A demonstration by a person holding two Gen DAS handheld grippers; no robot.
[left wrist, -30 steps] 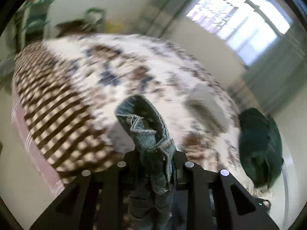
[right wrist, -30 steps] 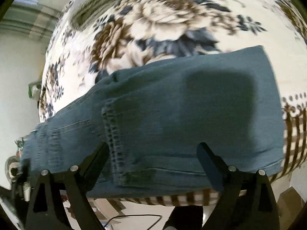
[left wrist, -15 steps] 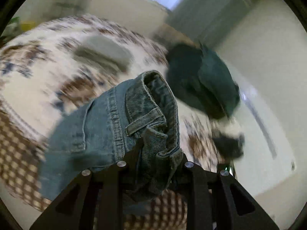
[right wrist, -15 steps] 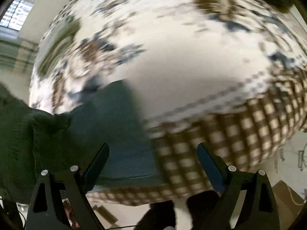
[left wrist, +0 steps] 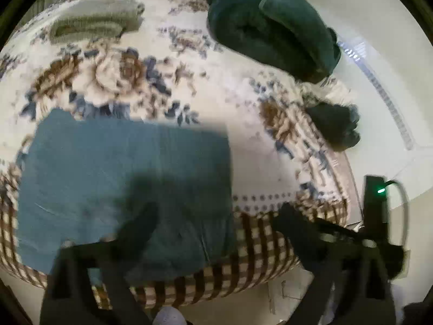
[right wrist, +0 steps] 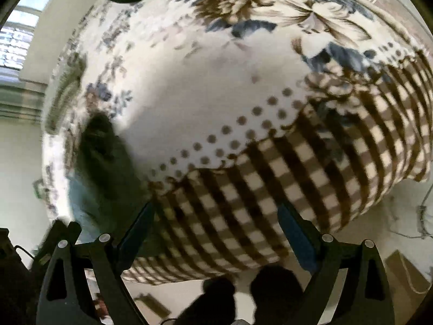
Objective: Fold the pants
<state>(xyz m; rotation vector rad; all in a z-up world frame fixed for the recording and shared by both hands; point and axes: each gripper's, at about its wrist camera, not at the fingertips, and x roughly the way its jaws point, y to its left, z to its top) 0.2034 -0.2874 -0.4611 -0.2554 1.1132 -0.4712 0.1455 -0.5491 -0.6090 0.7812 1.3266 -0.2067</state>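
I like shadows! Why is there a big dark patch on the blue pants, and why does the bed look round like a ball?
Left wrist view: the open left gripper shadows the jeans. Both views: the fisheye lens bulges the bedspread; motion blurs edges.

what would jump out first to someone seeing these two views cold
The folded blue jeans lie flat near the bed's front edge in the left wrist view, with the open left gripper above them holding nothing. A dark green blanket is bundled at the far right corner of the flowered bedspread, and a folded grey-green towel lies at the far left. The right gripper is open too, over the checked border.
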